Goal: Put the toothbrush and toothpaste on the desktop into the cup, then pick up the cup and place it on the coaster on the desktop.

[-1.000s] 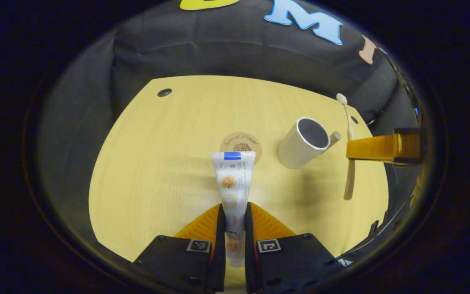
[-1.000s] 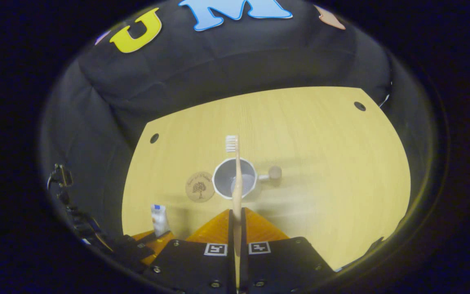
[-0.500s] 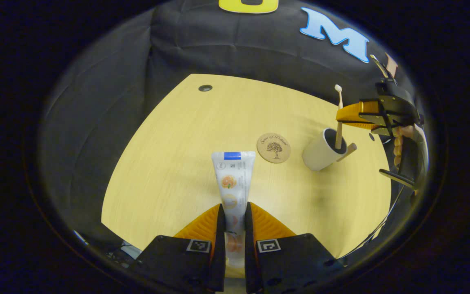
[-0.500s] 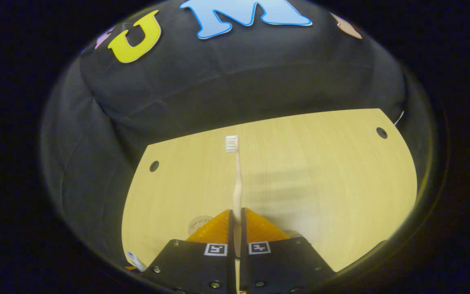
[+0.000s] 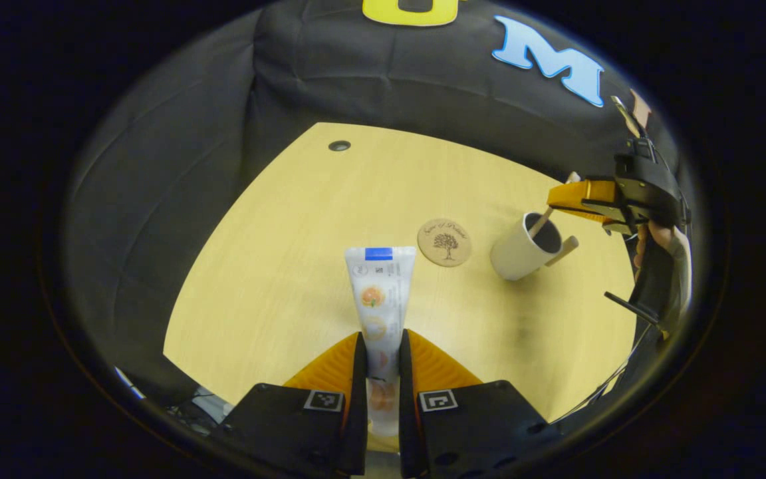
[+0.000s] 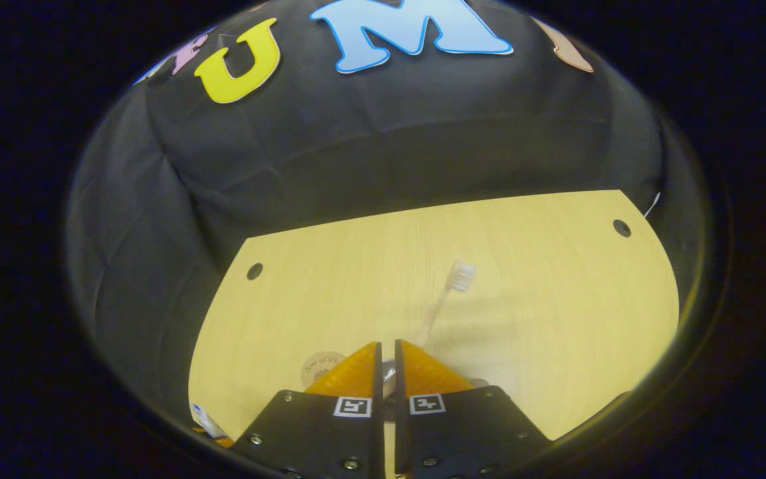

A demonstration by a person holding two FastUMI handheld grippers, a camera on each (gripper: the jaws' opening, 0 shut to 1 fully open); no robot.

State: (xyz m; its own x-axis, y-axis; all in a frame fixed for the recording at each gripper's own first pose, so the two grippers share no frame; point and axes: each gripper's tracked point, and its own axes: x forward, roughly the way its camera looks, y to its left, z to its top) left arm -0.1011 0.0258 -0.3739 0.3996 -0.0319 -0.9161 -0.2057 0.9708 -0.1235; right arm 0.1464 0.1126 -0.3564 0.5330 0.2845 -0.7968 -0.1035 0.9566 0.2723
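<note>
Toothbrush (image 5: pixel 541 222) in cup (image 5: pixel 522 247), right claw (image 6: pixel 387 352) barely parted, empty. Toothpaste (image 5: pixel 378 296) pinched in left claw (image 5: pixel 379 352); coaster (image 5: pixel 445 242) bare on desk (image 5: pixel 276 266).

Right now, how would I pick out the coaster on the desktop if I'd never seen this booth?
Start from the pale wooden desktop in the left gripper view. Near its middle, just left of the white cup, lies the coaster. It is the only flat round disc there, brown with a dark tree printed on it, and nothing stands on it.
</note>
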